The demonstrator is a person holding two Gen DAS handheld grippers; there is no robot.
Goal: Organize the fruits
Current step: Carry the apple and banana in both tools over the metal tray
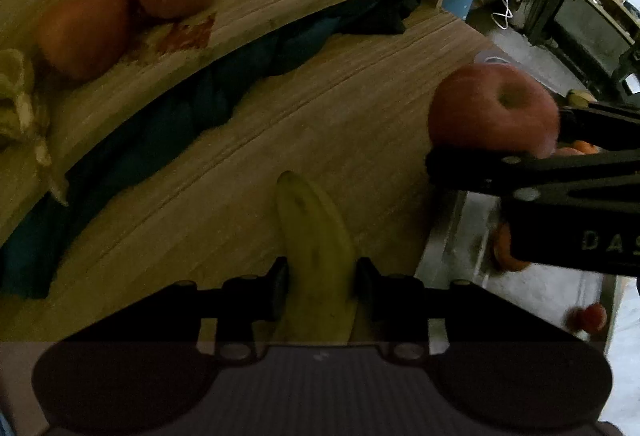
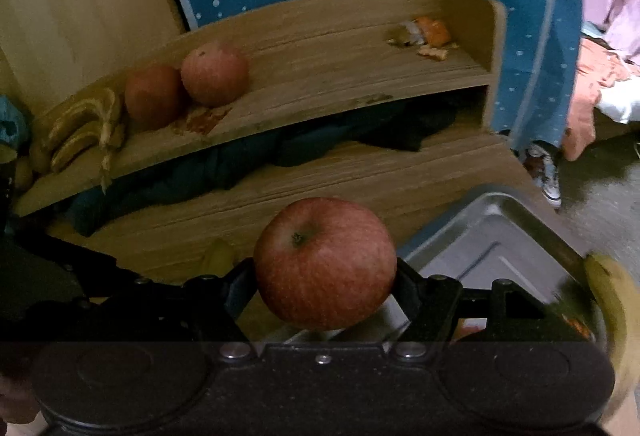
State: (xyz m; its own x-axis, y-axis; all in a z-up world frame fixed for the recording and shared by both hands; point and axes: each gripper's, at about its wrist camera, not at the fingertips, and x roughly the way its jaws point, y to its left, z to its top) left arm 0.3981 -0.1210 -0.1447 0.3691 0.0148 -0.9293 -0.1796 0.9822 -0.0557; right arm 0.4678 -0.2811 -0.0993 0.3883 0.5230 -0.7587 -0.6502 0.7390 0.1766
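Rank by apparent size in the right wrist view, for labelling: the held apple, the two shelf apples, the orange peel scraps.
1. held apple, enlarged by nearness
2. two shelf apples, alike
3. orange peel scraps

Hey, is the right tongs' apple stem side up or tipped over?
Roughly upright: the apple shows its stem dimple on top, tilted slightly toward the camera, clamped in the right tongs.

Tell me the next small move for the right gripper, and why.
Probably carry the apple held in the right gripper up toward the two apples on the upper shelf; that seems to be where apples are grouped.
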